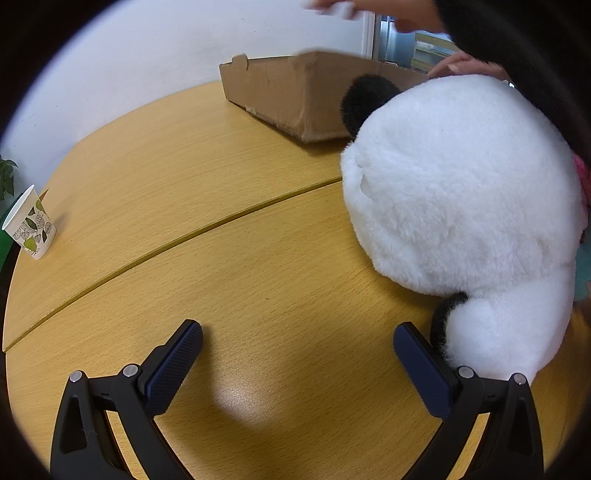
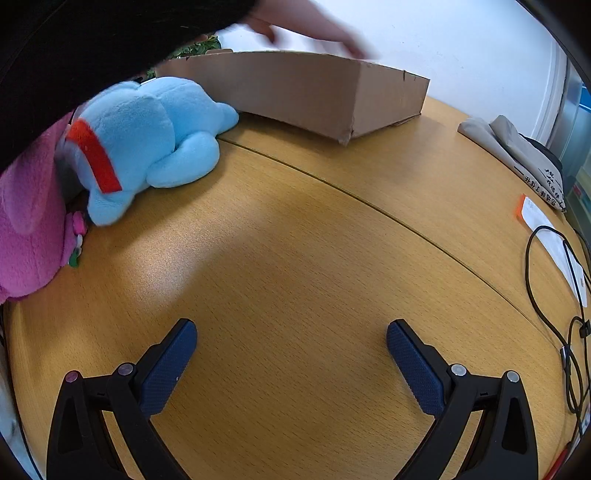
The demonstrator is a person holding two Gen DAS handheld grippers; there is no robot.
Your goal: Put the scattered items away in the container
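A shallow cardboard box (image 1: 295, 96) stands at the far side of the wooden table (image 1: 221, 258); it also shows in the right wrist view (image 2: 314, 96). A big white plush panda (image 1: 469, 206) with black ears lies right of my left gripper (image 1: 298, 334), which is open and empty; its right finger touches the plush. My right gripper (image 2: 291, 332) is open and empty over bare table. A light blue plush (image 2: 147, 136) with a red band lies at the left in front of the box, next to a pink plush (image 2: 29, 229). A bare hand (image 2: 310, 26) blurs above the box.
A leaf-print paper cup (image 1: 31, 225) stands at the table's left edge. At the right edge lie a grey folded cloth bag (image 2: 517, 155), a white paper strip with an orange tag (image 2: 554, 240) and a black cable (image 2: 546, 295).
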